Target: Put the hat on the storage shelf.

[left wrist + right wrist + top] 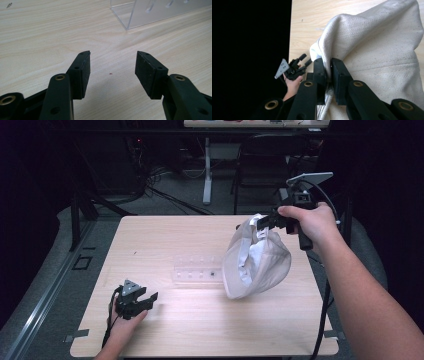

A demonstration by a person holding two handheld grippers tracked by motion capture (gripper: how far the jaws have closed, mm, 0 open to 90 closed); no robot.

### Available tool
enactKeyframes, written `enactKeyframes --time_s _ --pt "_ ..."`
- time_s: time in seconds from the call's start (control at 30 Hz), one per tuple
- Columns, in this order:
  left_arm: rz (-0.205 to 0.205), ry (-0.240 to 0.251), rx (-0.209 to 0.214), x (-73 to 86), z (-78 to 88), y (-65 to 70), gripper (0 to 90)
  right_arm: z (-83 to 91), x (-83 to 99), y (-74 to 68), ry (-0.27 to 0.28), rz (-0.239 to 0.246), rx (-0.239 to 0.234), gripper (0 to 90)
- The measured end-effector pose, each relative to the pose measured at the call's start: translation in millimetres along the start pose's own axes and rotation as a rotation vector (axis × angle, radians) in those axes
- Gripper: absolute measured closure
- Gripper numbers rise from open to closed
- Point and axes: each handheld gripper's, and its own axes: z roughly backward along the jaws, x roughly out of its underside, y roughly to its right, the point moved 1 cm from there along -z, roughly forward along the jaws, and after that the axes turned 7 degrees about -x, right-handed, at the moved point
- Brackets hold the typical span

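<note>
The bag (pixel 256 257) is held up at the right, pinched in the right gripper (pixel 264 222); the left gripper (pixel 145 299) rests open, near left. Setting-down is judged next.

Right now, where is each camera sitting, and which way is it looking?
High view: above the person's side, looking forward and down at the table; both forearms, left gripper, right gripper holding a white cloth bag.
Left gripper view: on the left gripper, low over the tabletop; open fingers, clear plastic stand ahead.
Right gripper view: on the right gripper, looking down; fingers pinch the bag.
Shared: the right gripper view and high view show the left gripper.
</note>
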Motion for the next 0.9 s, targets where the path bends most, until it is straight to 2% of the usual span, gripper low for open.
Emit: enactKeyframes --time_s 0.47,0.8,0.9 --pt "0.000 -0.001 0.004 -0.1 0.0 0.4 46.3 -8.6 -19.1 -9.0 0.069 -0.017 -0.028 82.7" --pt "-0.004 0.001 0.007 -0.4 -0.4 0.6 46.3 -20.6 -31.3 -8.8 0.108 -0.064 -0.024 82.7" --pt "-0.005 0.000 0.009 -0.3 -0.5 0.9 46.3 -24.6 -34.6 -8.0 0.125 -0.082 -0.037 82.7"
